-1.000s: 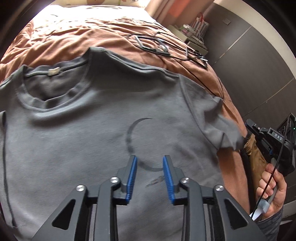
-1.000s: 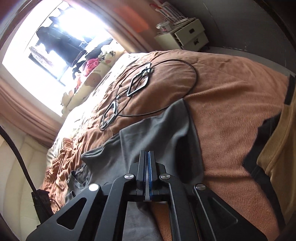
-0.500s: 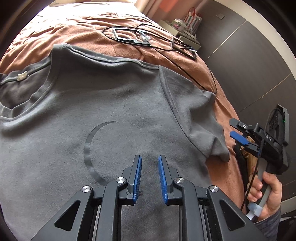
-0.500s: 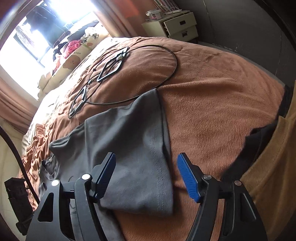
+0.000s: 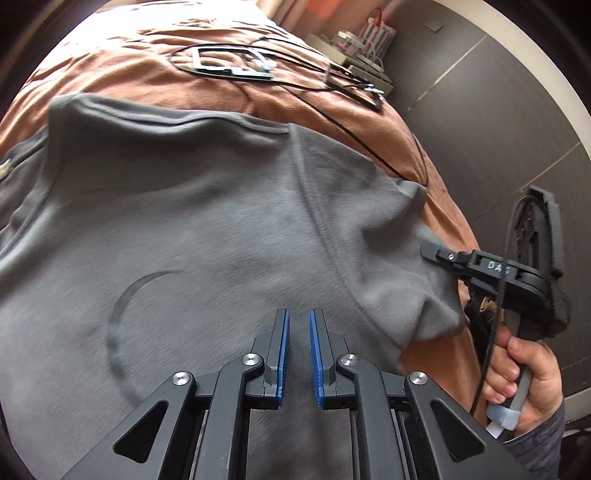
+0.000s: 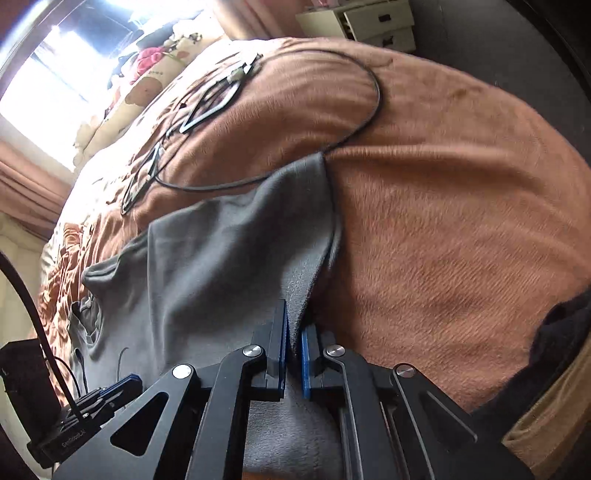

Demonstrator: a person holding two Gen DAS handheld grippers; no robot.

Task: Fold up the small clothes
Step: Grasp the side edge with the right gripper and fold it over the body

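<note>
A grey T-shirt (image 5: 207, 229) with a dark crescent print lies face up on a brown blanket. My left gripper (image 5: 298, 321) hovers over its chest, to the right of the print. Its jaws are closing to a narrow gap, and no fold of cloth shows between the blue pads. My right gripper (image 6: 293, 321) is shut on the hem of the shirt's right sleeve (image 6: 295, 229), which rises into the pads. The left wrist view shows that right gripper (image 5: 428, 253) pinching the puckered sleeve (image 5: 399, 280), with a hand (image 5: 524, 369) on its handle. The left gripper (image 6: 122, 380) shows at the lower left of the right wrist view.
The brown blanket (image 6: 443, 221) covers the bed. Black cables and flat black frames (image 5: 229, 62) lie beyond the shirt's shoulder. A white nightstand (image 6: 373, 22) stands by the dark wall, with soft toys (image 6: 155, 70) under the bright window. The person's clothing (image 6: 546, 417) is at the right edge.
The right gripper opened wide over the sleeve, then shut on its hem. The left gripper slid rightward across the shirt past the print while its jaws narrowed.
</note>
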